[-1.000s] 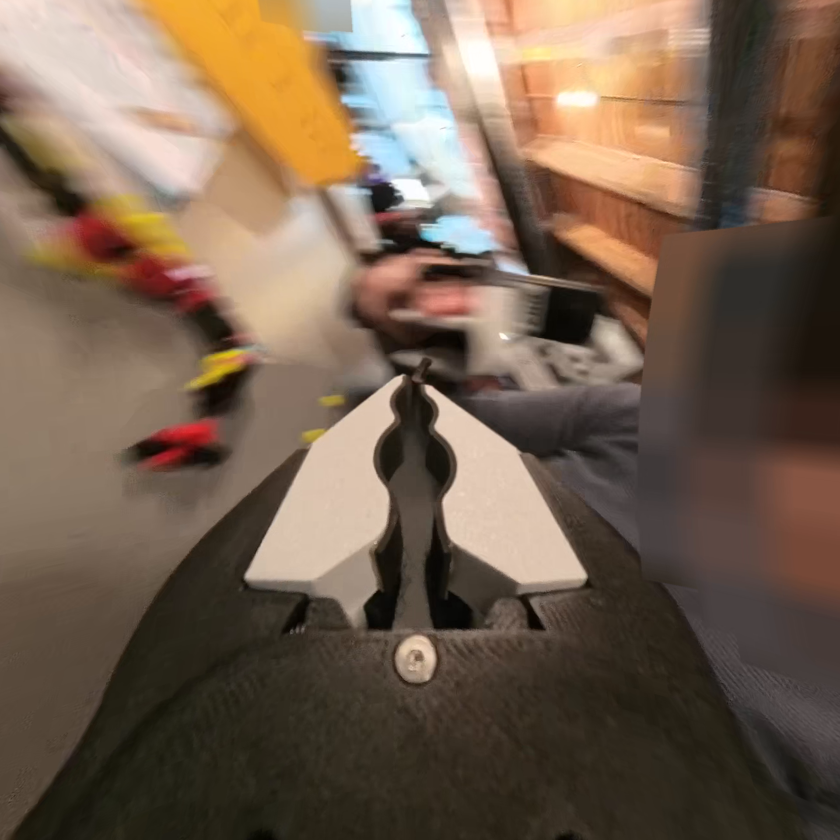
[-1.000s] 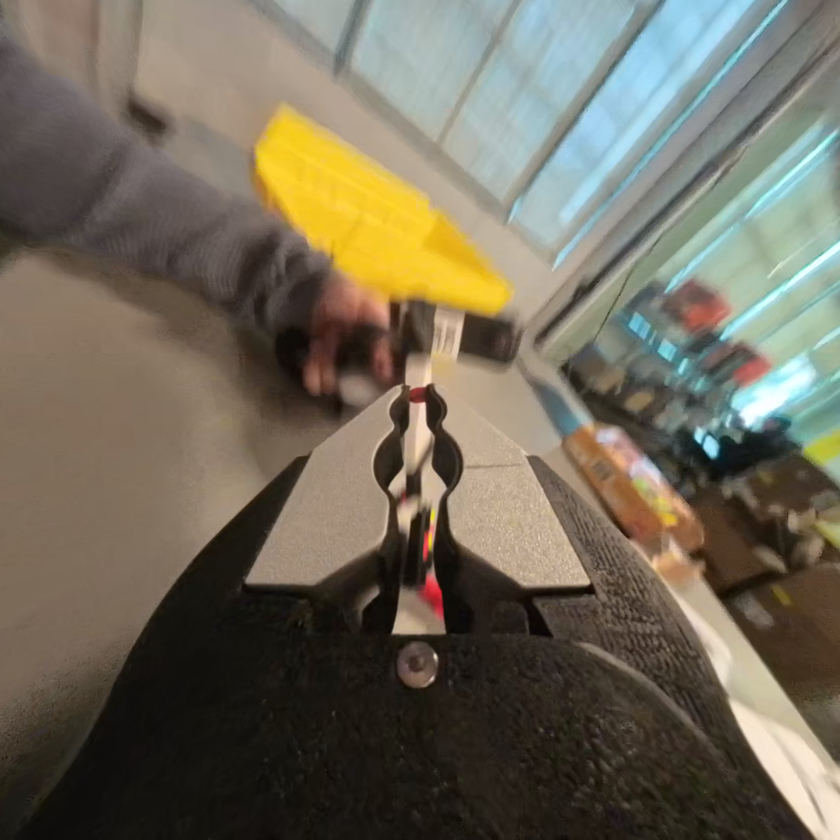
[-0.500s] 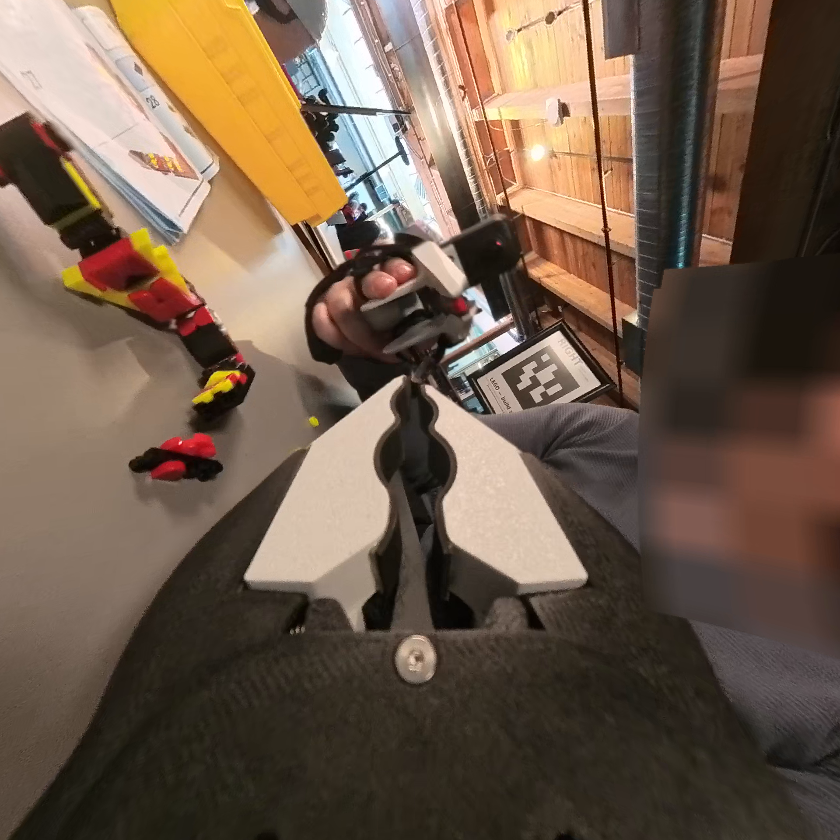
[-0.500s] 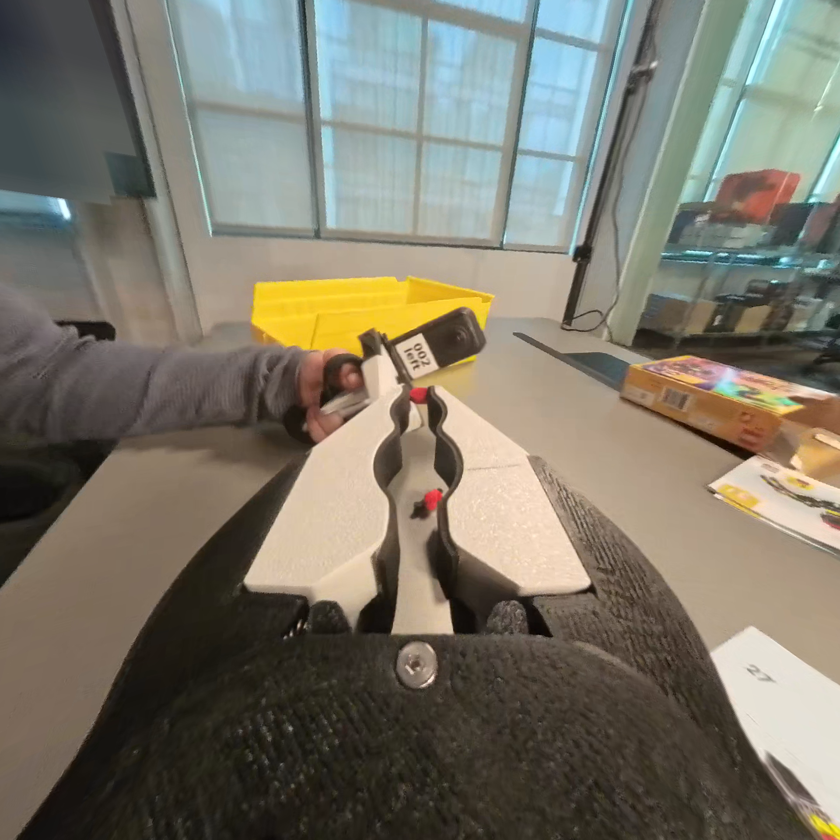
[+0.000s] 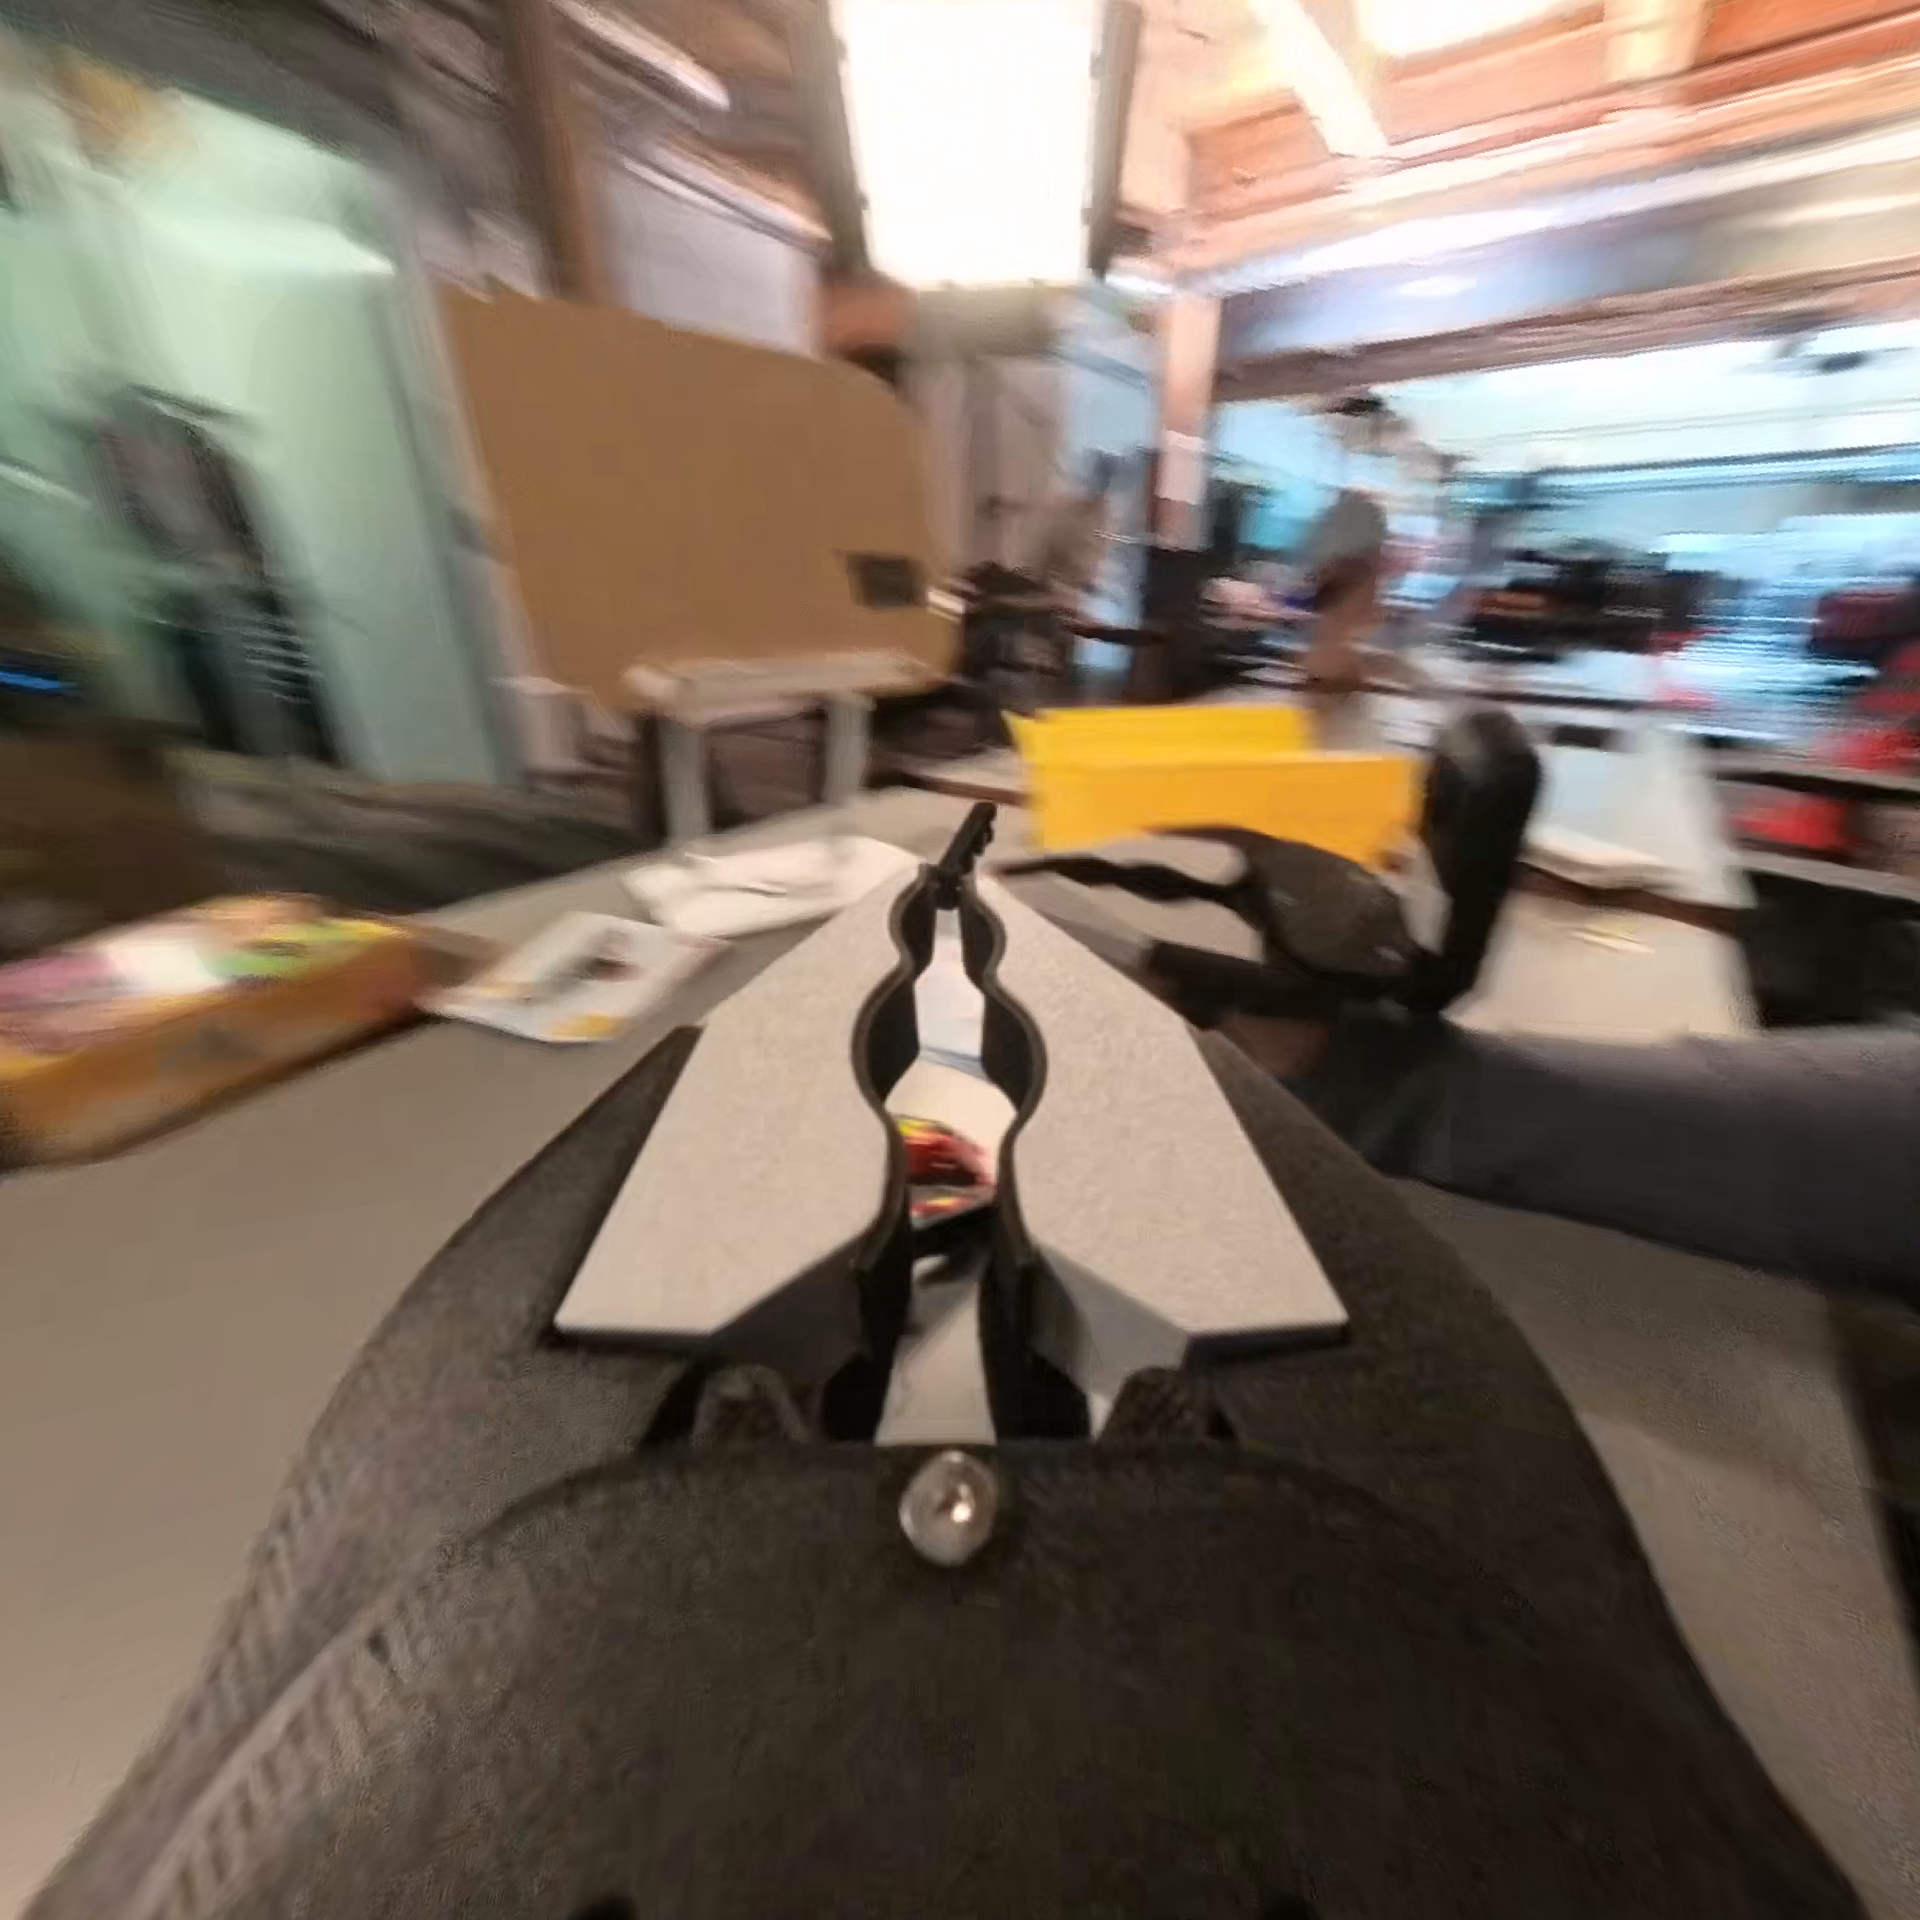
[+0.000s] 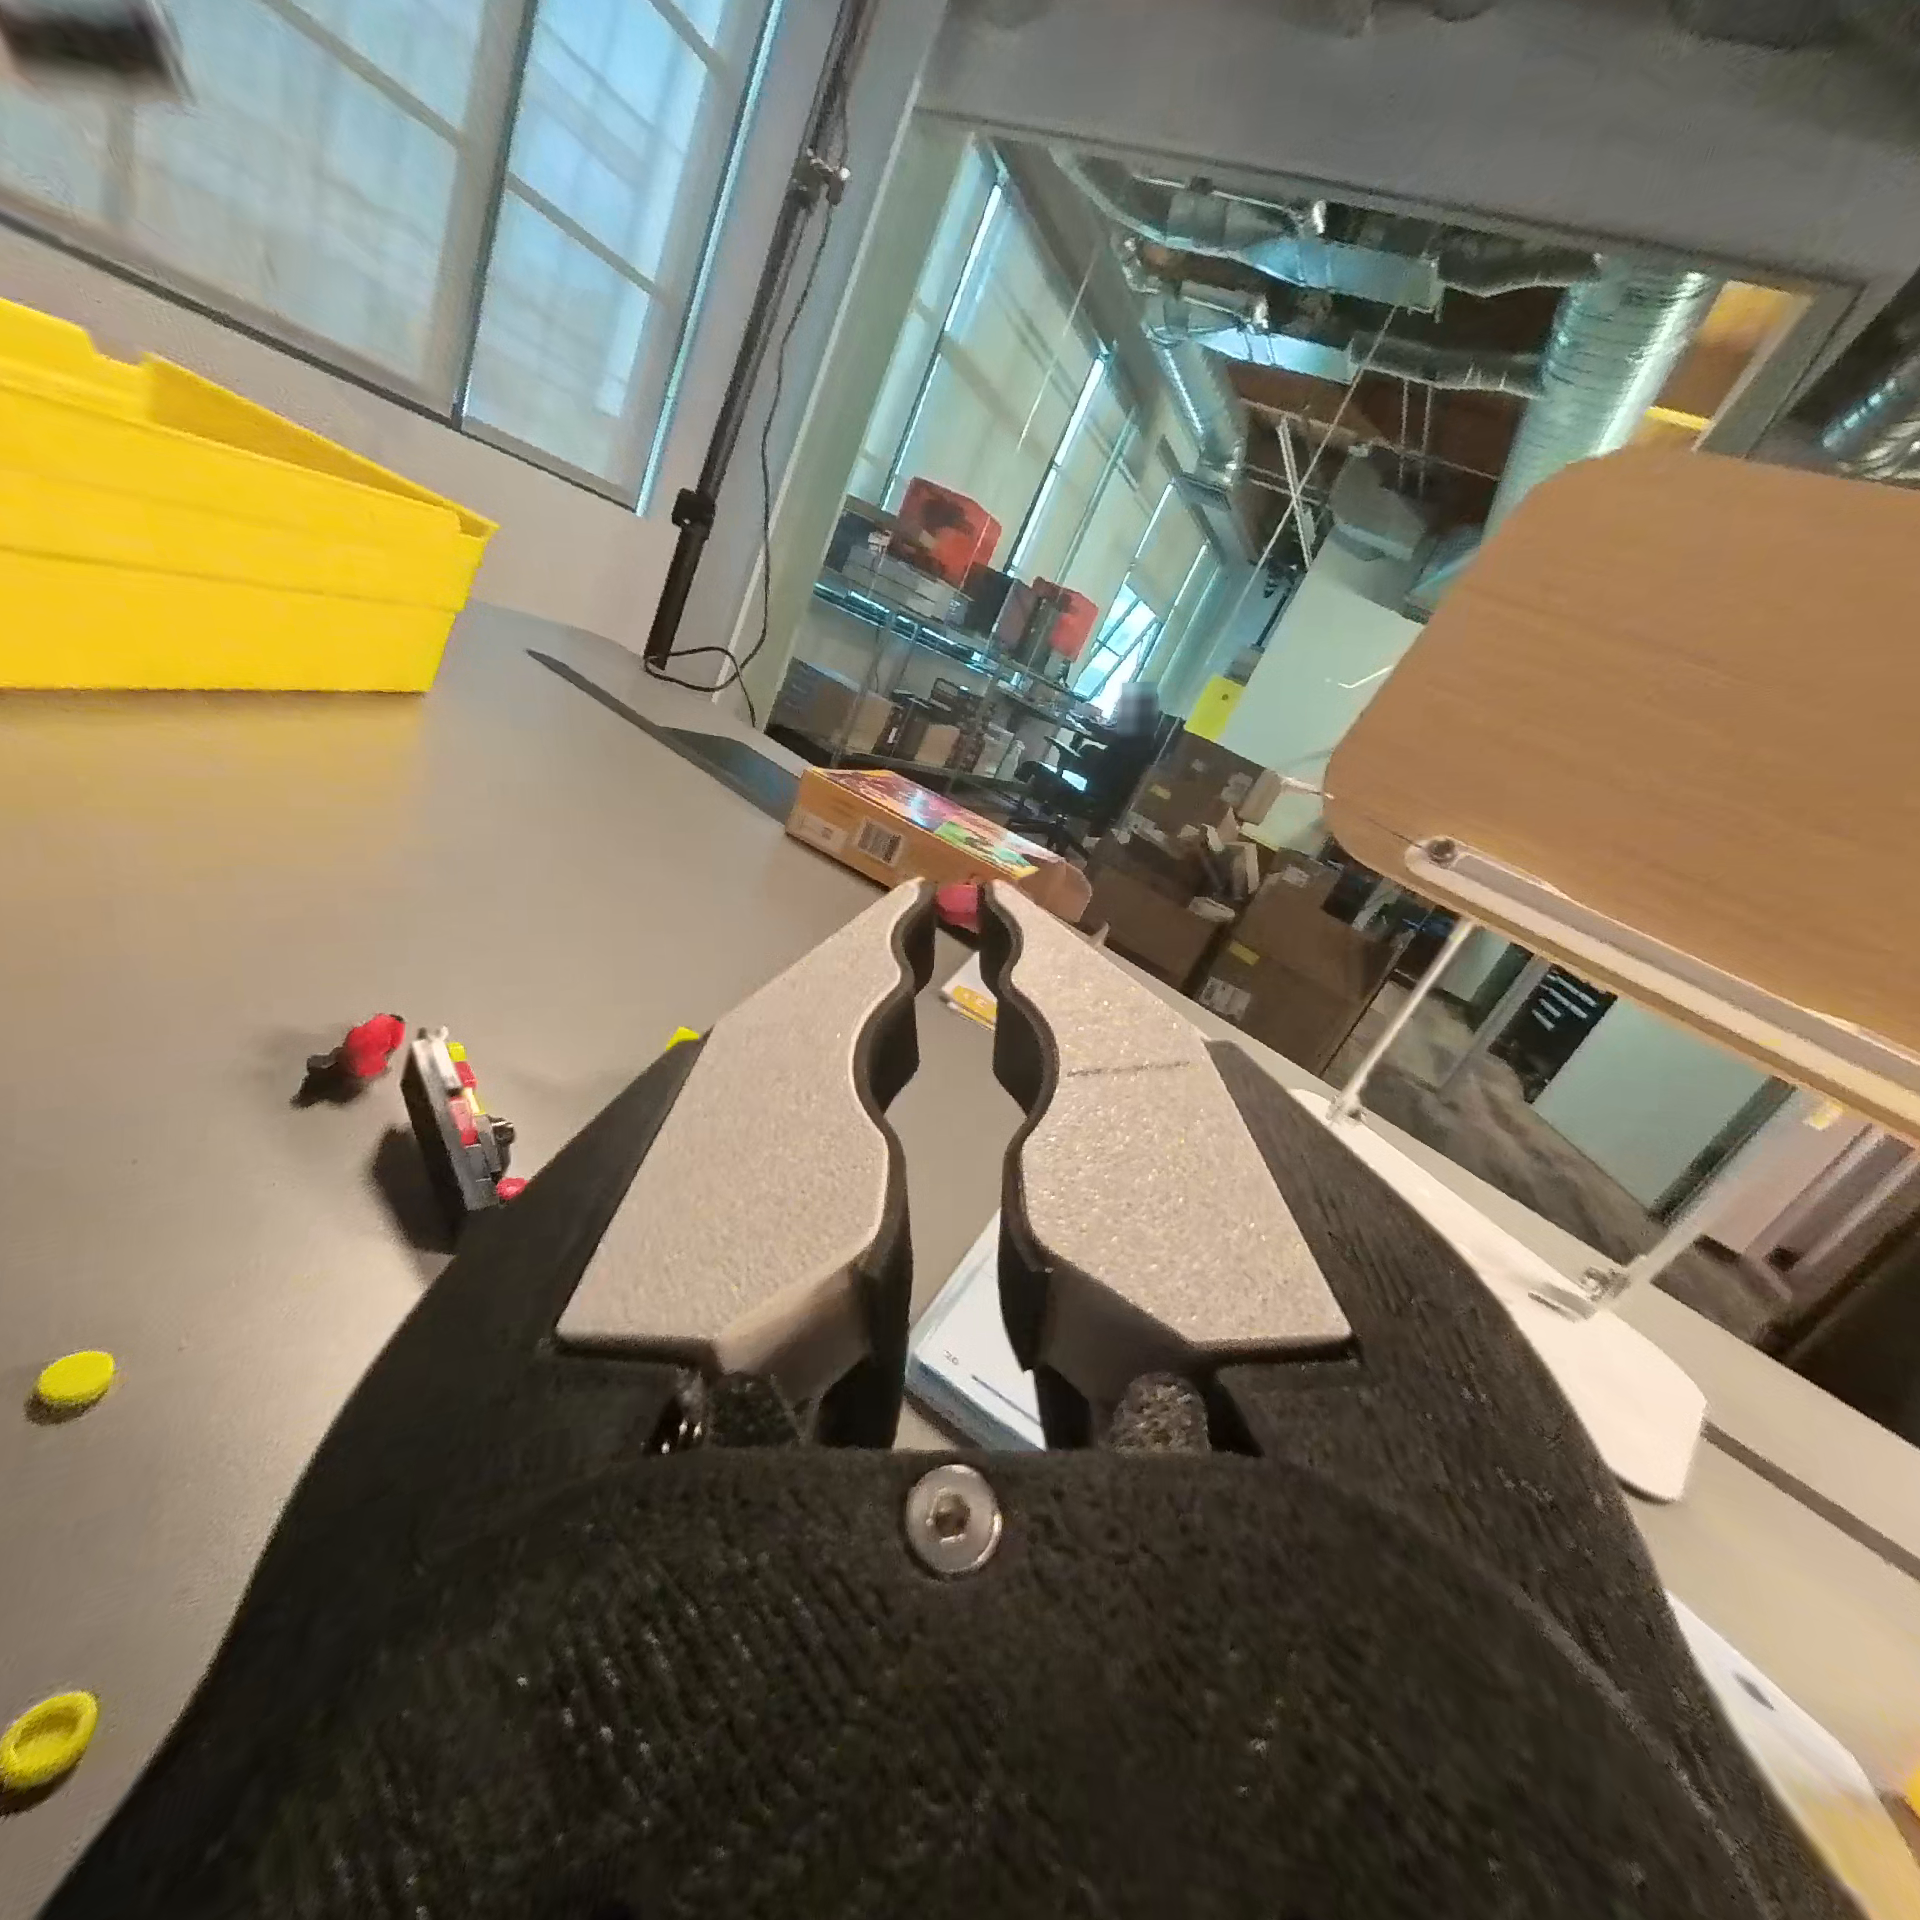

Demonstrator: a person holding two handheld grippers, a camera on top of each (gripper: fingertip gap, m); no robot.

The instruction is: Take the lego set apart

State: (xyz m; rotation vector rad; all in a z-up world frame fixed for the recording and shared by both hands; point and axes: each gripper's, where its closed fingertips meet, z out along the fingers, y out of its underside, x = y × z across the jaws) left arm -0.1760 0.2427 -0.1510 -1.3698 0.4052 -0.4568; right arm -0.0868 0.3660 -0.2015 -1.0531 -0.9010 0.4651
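- Trouble could come from the tiny black lego piece (image 5: pixel 964 844) pinched at the very tip of the left gripper (image 5: pixel 948 883). So little of it is held that a bump or a fast swing could make it pop out and fly off.
- The left wrist view is blurry, so I cannot tell just how firm that pinch is.
- The right gripper (image 6: pixel 954 902) squeezes a small red lego piece (image 6: pixel 958 902) between its tips, over the grey table (image 6: pixel 312 883). It could slip too, then bounce and roll away.
- Loose bits already lie on the table: a black and red lego chunk (image 6: pixel 457 1117), a little red piece (image 6: pixel 358 1044) and round yellow studs (image 6: pixel 73 1377). A low gripper could knock them to the floor.
- The yellow plastic bin (image 6: pixel 208 582) sits well apart, so a piece dropped now would miss it.
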